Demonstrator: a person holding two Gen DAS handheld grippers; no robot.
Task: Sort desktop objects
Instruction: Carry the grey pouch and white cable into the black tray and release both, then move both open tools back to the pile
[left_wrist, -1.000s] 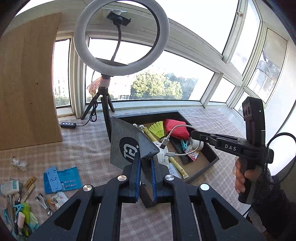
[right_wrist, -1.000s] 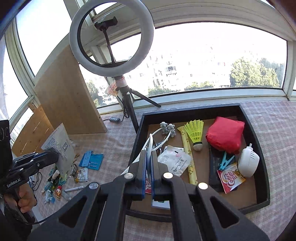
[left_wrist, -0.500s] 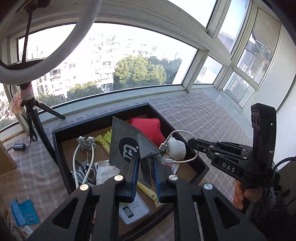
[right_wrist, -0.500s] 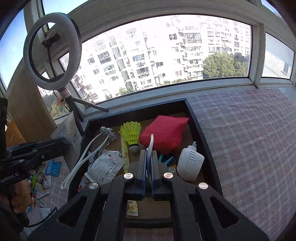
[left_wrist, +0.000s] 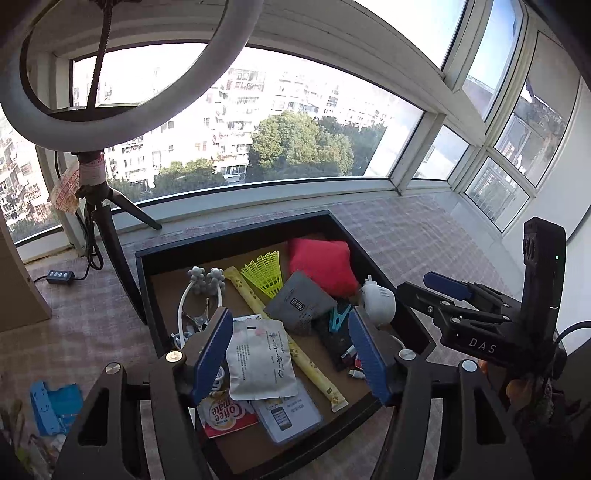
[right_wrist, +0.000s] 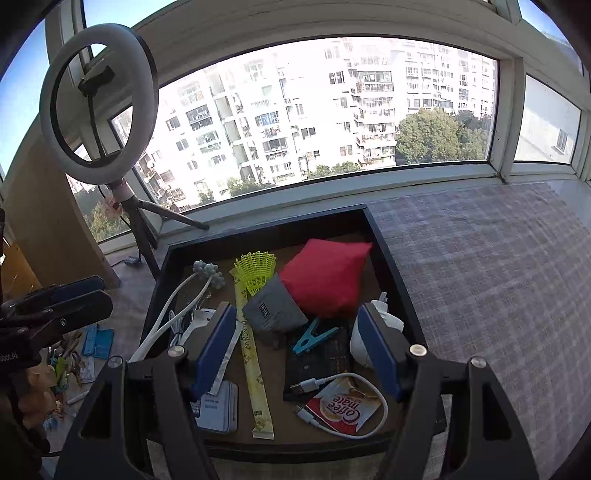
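A black tray (left_wrist: 236, 236) (right_wrist: 266, 225) holds a red cushion (left_wrist: 321, 262), a yellow shuttlecock (right_wrist: 256, 271), a long yellow sachet (right_wrist: 251, 362) and other small things. My left gripper (left_wrist: 290, 354) hangs over the tray's near side. Its jaws are opening with nothing between them. The grey pouch (left_wrist: 299, 302) (right_wrist: 273, 306) lies free in the tray, leaning on the cushion. My right gripper (right_wrist: 295, 349) is over the tray's near right part, its jaws also opening and holding nothing. The white cable (right_wrist: 310, 385) lies loose on a coffee sachet (right_wrist: 343, 406) below it.
A ring light on a tripod (left_wrist: 92, 177) (right_wrist: 98, 103) stands left of the tray, with a wooden board (right_wrist: 51, 229) behind it. Several small items (left_wrist: 51, 406) (right_wrist: 70, 354) lie on the checked cloth to the left. The window sill runs behind the tray.
Both grippers opened. The grey pouch left the left gripper and now lies in the tray. The white cable dropped from the right gripper into the tray. Both hands moved over the tray.
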